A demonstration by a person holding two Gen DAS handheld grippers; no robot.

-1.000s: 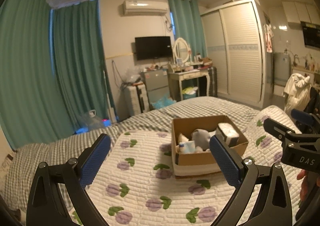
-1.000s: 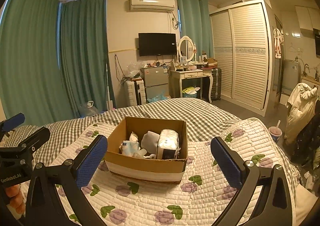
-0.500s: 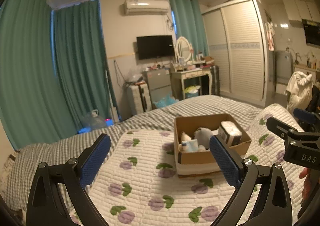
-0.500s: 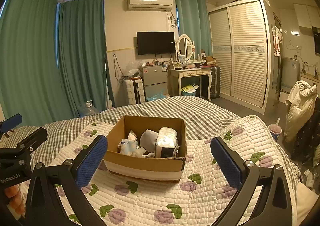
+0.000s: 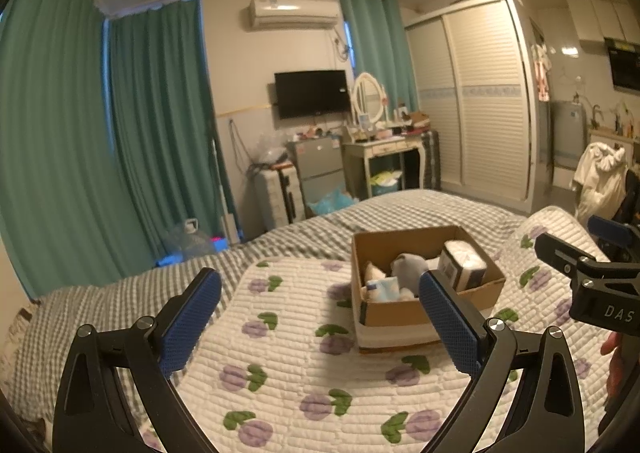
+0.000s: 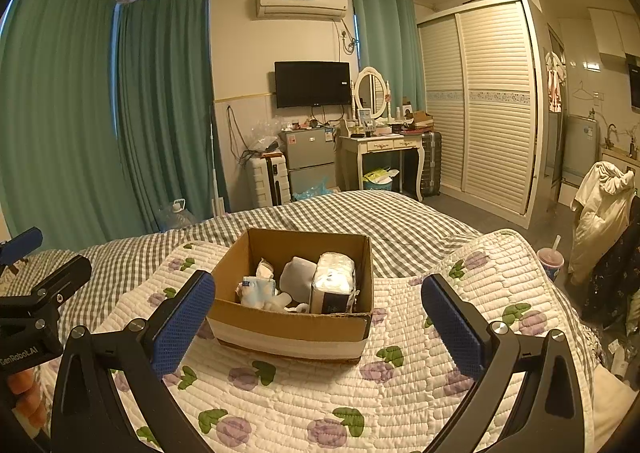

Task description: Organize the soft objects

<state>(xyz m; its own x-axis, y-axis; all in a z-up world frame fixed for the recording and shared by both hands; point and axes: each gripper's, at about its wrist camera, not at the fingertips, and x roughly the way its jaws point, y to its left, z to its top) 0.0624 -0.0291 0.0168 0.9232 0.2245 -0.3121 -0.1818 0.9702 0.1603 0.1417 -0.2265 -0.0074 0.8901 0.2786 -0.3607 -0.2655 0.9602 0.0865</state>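
A brown cardboard box (image 6: 288, 327) stands on the flowered quilt (image 6: 320, 405) on the bed. It holds soft items: a wrapped tissue pack (image 6: 334, 287), a grey plush (image 6: 296, 277) and a small blue-white packet (image 6: 258, 287). The box also shows in the left wrist view (image 5: 400, 315), with the tissue pack (image 5: 462, 267) and grey plush (image 5: 408, 267) inside. My right gripper (image 6: 318, 317) is open and empty, held back from the box's near side. My left gripper (image 5: 320, 317) is open and empty, to the left of the box.
A grey checked blanket (image 6: 360, 213) covers the far bed. Beyond stand a suitcase (image 6: 268, 181), a small fridge (image 6: 310, 161), a dressing table (image 6: 384, 145) and a white wardrobe (image 6: 480, 105). A cup with a straw (image 6: 550, 261) stands right of the bed.
Both grippers have drawn back and up a little from the box, which looks smaller and farther. Both stay open and empty.
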